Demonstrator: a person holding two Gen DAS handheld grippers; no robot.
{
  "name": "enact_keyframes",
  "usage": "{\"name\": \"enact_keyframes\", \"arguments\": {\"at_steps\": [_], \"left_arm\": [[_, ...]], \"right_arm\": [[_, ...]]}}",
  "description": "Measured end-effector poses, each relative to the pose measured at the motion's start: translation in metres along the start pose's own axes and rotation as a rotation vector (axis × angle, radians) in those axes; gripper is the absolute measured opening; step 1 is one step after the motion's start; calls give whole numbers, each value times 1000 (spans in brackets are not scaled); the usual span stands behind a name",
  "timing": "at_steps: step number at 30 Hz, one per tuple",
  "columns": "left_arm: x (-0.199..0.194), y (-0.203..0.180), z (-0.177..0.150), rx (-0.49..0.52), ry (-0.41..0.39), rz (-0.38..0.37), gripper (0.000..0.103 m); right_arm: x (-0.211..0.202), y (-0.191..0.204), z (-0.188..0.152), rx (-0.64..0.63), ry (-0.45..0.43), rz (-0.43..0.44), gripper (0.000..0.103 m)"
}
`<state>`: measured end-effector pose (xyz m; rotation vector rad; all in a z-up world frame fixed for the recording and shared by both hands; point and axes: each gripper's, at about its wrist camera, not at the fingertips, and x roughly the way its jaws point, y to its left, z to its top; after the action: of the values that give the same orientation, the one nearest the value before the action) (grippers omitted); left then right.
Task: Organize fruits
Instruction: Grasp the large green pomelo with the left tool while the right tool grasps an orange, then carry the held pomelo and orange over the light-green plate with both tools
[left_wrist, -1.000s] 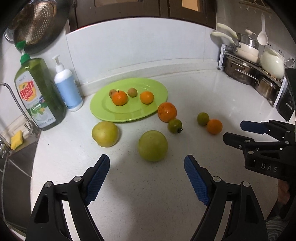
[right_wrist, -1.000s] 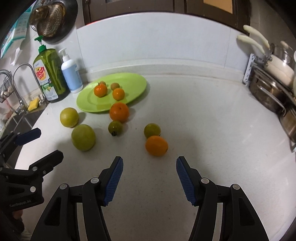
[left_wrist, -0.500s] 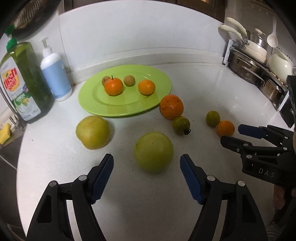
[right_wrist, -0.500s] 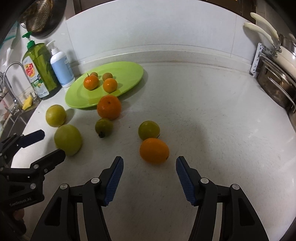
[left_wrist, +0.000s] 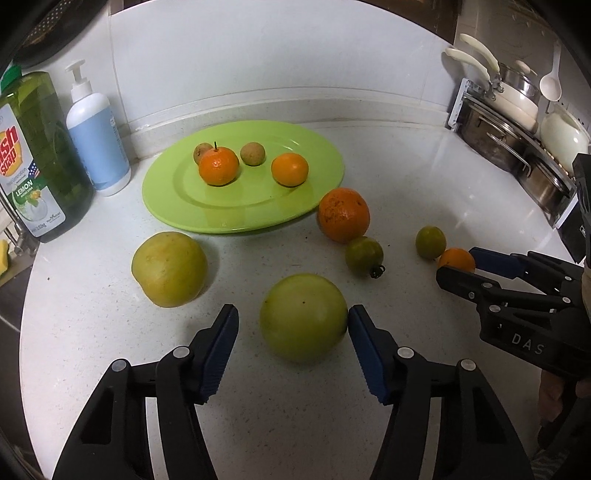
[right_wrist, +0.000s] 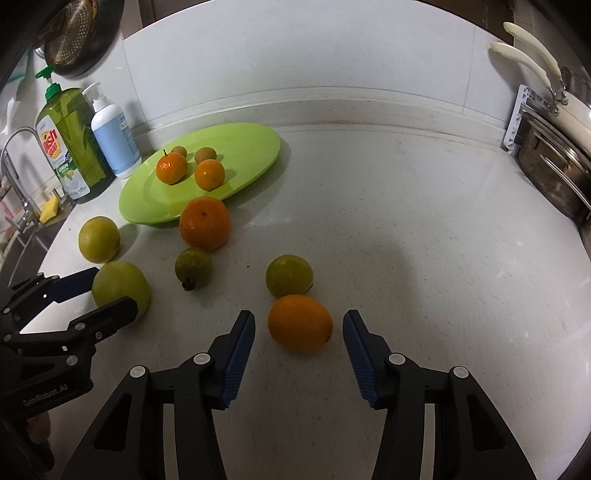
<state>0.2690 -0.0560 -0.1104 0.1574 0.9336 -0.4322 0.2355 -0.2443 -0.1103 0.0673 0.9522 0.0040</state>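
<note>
We count four small fruits on the oval green plate (left_wrist: 177, 206) and six loose at its six o'clock. The left hand-held gripper (left_wrist: 292, 326) tilts down, its jaws just closing around the big round green fruit (left_wrist: 303, 317), one pad perhaps touching. The right hand-held gripper (right_wrist: 298, 334), also closing, brackets the small orange citrus (right_wrist: 300, 322) ungripped.

Counter (right_wrist: 406, 258) right clear; loose fruit crowds plate (right_wrist: 258, 147) front.

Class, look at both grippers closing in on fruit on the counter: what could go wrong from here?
1. The left gripper has been closing around the big green fruit; one pad seems to touch first, so the fruit may roll away.
2. The right gripper, also closing, straddles the small orange, which touches a green fruit; lifting could nudge that one across the counter.
</note>
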Motion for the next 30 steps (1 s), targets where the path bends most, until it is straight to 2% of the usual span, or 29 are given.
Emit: {"name": "enact_keyframes", "arguments": {"at_steps": [6, 9, 22, 30], "left_arm": [[3, -1, 3, -3, 8, -25, 50], [4, -2, 4, -1, 8, -26, 49], [1, -2, 2, -1, 5, -32, 48], [-19, -4, 4, 8, -41, -27, 48]], "right_arm": [[3, -1, -1, 1, 15, 10, 43], [4, -1, 0, 1, 17, 11, 38], [-1, 6, 2, -26, 11, 21, 38], [-15, 16, 3, -49, -13, 48, 38]]}}
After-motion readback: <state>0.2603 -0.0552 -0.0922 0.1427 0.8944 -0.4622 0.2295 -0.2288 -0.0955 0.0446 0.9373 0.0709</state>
